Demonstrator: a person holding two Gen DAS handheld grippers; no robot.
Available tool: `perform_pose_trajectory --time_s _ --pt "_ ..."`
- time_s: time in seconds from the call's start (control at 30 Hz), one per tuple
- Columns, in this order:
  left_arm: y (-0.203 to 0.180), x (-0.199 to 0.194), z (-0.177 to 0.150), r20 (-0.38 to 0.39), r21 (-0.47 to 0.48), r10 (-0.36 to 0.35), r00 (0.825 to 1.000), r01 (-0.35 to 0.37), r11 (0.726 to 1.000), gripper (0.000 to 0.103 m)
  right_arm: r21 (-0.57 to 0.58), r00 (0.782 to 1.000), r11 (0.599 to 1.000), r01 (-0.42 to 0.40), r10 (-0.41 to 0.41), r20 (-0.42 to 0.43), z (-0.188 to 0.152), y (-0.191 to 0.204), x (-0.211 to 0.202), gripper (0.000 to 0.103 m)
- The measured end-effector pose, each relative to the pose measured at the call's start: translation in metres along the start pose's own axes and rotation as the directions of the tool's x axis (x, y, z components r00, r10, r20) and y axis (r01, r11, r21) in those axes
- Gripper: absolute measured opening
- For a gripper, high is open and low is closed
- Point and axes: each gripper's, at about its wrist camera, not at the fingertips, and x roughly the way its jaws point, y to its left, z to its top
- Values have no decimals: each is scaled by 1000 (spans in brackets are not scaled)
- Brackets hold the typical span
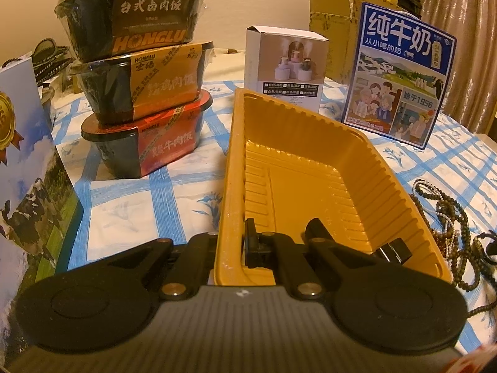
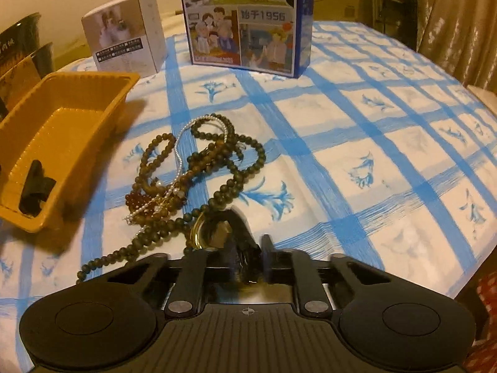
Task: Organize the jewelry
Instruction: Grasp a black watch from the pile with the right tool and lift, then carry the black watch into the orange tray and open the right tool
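The worktop is wearing a blue-checked cloth with little flower prints, and everything is sitting on that.

Biggest task piece is the yellow plastic tray, lying just left of the jewelry. The left gripper is pinching the tray's near wall, one of its fingers inside and the other outside, fully closed on the plastic, so it's basically steadying the tray.

Next down is the tangle of dark bead necklaces, sprawling on the cloth just beside the tray with a thin pearl strand and some reddish beads mixed in. None of it is in the tray yet.

At the near end of that pile a gold-rimmed wristwatch-looking piece is lying, and the right gripper is pointing down right over its dark strap. Its fingers are standing narrow around the strap, but it's blurry there, so honestly can't tell if they're actually biting.

Smallest: a black clip-like thing is already resting in the tray's near corner.

So this is looking like the pick-up step. The next move is probably calling for a firm grip and a lift clear of the beads lying against the watch, then a short carry left over the tray's rim.
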Motion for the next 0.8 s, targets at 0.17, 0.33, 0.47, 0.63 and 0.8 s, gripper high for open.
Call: perform_pose_trajectory --time_s 0.17,0.33,0.47,0.63,0.8 --pt "-1 -1 0 5 6 -4 1000 4 1000 3 198 992 972 -129 124 35 15 -6 -18 14" --pt "-1 -2 -1 8 5 -6 1000 6 1000 3 301 947 898 -322 308 93 41 23 -28 14" --pt "-1 -2 -1 6 4 -6 1000 6 1000 3 323 900 844 -427 430 68 54 68 -14 14" --pt "-2 -4 -3 6 2 -9 1000 9 1000 4 260 866 833 -488 500 22 58 131 10 14" --pt "-1 -4 -4 3 0 -12 1000 12 1000 4 136 868 864 -485 495 -49 54 180 34 15"
